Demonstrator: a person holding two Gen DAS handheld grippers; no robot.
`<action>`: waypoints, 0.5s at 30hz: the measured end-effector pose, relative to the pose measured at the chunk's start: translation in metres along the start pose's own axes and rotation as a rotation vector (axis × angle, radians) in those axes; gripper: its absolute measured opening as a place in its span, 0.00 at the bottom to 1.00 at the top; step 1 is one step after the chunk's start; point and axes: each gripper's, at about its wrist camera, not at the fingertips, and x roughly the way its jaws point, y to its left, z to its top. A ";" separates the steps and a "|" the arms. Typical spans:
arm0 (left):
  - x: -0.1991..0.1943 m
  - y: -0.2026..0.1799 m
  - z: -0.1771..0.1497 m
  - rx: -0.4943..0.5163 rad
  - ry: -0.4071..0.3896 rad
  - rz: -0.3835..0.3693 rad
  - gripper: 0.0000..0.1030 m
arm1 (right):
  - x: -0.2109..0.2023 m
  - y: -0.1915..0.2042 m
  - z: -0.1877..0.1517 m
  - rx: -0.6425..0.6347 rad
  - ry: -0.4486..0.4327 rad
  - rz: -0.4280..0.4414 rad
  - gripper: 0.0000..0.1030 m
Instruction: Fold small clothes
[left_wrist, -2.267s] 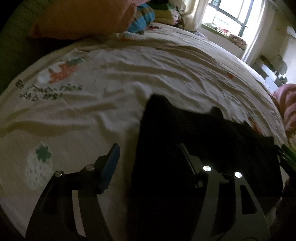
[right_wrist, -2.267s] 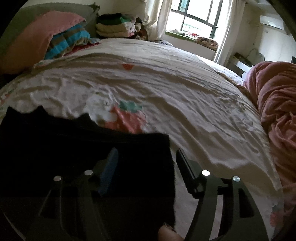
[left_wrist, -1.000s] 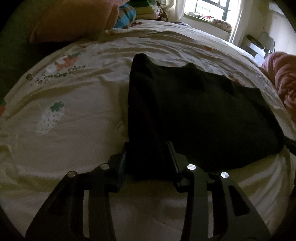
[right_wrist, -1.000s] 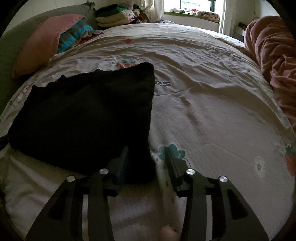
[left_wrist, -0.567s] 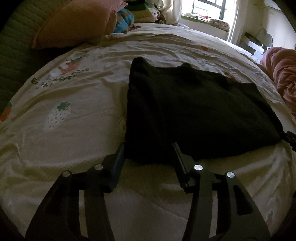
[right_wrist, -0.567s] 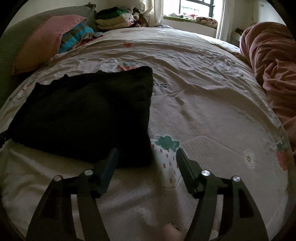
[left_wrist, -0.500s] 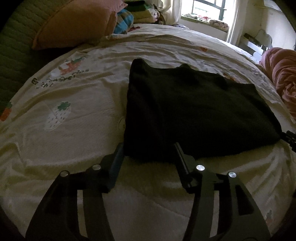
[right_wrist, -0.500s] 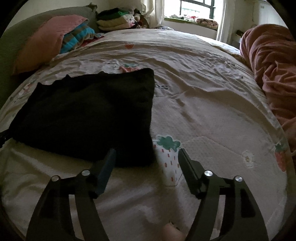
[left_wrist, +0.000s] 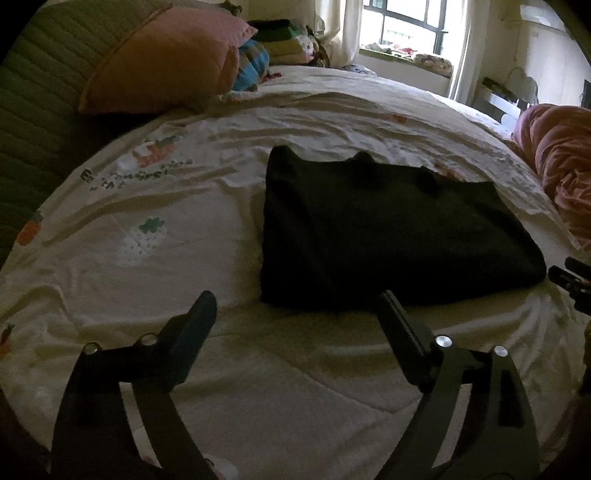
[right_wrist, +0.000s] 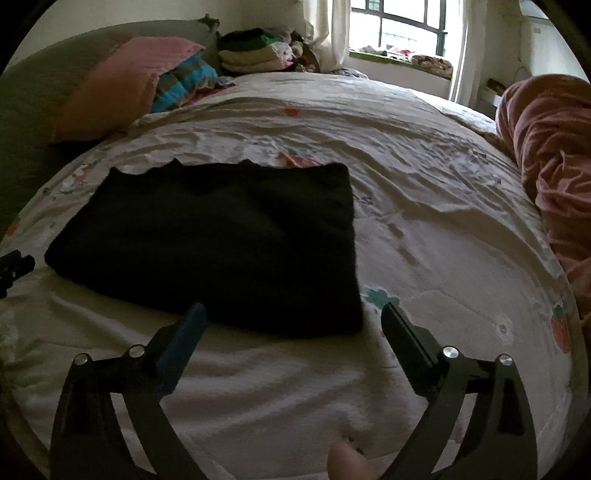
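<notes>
A black garment (left_wrist: 376, 225) (right_wrist: 229, 240) lies folded into a flat rectangle on the cream printed bedsheet (left_wrist: 147, 229) (right_wrist: 424, 229). My left gripper (left_wrist: 295, 306) hangs just short of the garment's near left corner, its jaws opening wide with nothing between them. My right gripper (right_wrist: 291, 314) hovers just short of the near right corner, jaws also opening, with only the garment's near hem seen between the tips and untouched. The other gripper's tip shows at the right edge of the left wrist view (left_wrist: 570, 277) and at the left edge of the right wrist view (right_wrist: 13, 266).
An orange-pink pillow (left_wrist: 166, 62) (right_wrist: 122, 85) and striped blue cloth (right_wrist: 184, 85) lie at the bed's head. Folded clothes (right_wrist: 258, 51) are stacked near the window. A pink quilt (left_wrist: 561, 166) (right_wrist: 554, 155) is bunched along the right side. A fingertip (right_wrist: 345, 465) shows at the bottom.
Both grippers let go of the garment's near corners, opened wide and drew back and up. The black garment now lies flat, folded on the sheet.
</notes>
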 end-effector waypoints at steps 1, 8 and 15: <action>-0.002 0.000 0.000 0.001 -0.005 0.003 0.85 | -0.002 0.003 0.001 -0.005 -0.006 0.004 0.94; -0.014 0.004 0.001 -0.010 -0.025 0.014 0.91 | -0.017 0.024 0.005 -0.039 -0.039 0.029 0.95; -0.022 0.014 -0.001 -0.036 -0.039 0.024 0.91 | -0.022 0.043 0.009 -0.077 -0.050 0.059 0.95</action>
